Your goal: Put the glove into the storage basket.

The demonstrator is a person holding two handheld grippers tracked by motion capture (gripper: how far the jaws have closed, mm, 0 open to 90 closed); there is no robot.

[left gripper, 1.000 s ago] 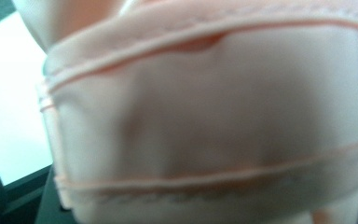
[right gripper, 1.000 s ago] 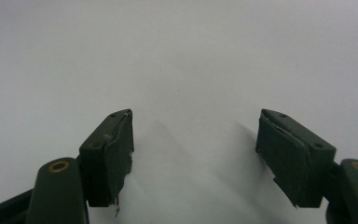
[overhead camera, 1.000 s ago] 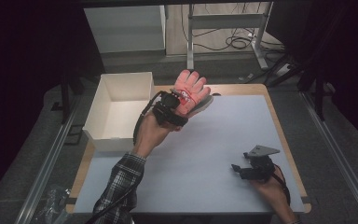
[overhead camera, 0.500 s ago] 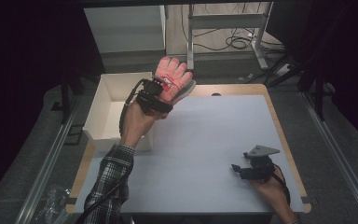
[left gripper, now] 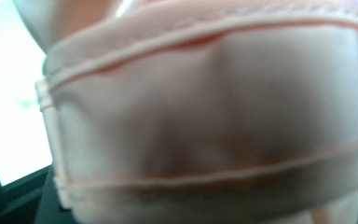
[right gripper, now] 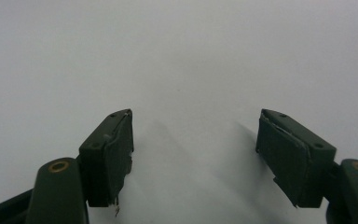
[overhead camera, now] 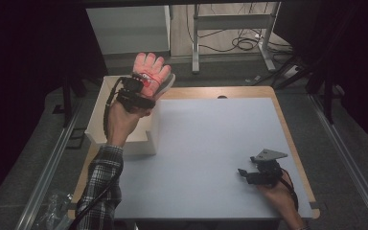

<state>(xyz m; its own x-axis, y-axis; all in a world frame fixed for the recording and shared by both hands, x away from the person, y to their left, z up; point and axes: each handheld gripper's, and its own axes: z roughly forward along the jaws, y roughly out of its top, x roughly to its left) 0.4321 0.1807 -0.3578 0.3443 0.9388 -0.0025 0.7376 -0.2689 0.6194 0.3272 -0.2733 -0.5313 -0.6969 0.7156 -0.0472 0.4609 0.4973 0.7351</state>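
Left gripper [overhead camera: 141, 86]: fingers clamped on pink fabric glove [overhead camera: 151, 72], raised over open white cardboard box [overhead camera: 124, 136] at desk [overhead camera: 211, 143] 10 o'clock | Right gripper [overhead camera: 254, 175]: fingers spread wide, nothing between them, resting at 4 o'clock.

pink glove [overhead camera: 149, 73], white box [overhead camera: 124, 129], plaid sleeve [overhead camera: 100, 187].

floor [overhead camera: 345, 143] – grey carpet | metal desk frame [overhead camera: 230, 21] – behind table | room dim
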